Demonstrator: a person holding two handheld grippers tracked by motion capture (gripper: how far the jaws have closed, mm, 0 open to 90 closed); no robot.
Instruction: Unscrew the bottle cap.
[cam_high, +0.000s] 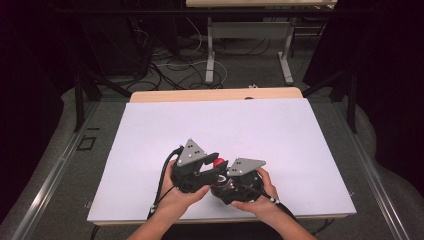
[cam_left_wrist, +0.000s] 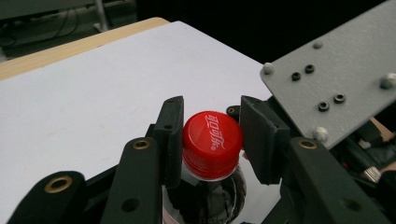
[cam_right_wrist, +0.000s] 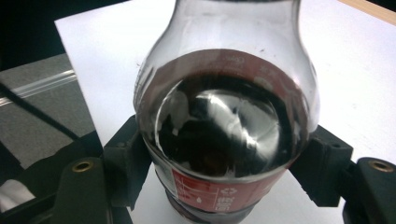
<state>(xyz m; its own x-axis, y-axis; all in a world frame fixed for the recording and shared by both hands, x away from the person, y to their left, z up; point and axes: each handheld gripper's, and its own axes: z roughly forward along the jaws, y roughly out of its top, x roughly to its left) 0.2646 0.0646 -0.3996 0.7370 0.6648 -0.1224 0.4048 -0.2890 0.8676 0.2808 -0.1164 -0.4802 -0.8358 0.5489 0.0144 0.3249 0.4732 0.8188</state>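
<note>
A clear bottle (cam_right_wrist: 229, 126) of dark drink with a red label stands on the white board (cam_high: 260, 125), near its front edge and about midway along it. The right gripper (cam_right_wrist: 229, 172) is clamped on the bottle's body, one jaw pressed to each side. The red cap (cam_left_wrist: 212, 143) sits between the jaws of the left gripper (cam_left_wrist: 211, 140); the left jaw touches the cap, the right stands just beside it, contact not clear. A hand (cam_high: 177, 200) holds each tool. The board's far half and both side margins lie bare. Beyond the far edge runs a wooden strip (cam_high: 215, 94).
</note>
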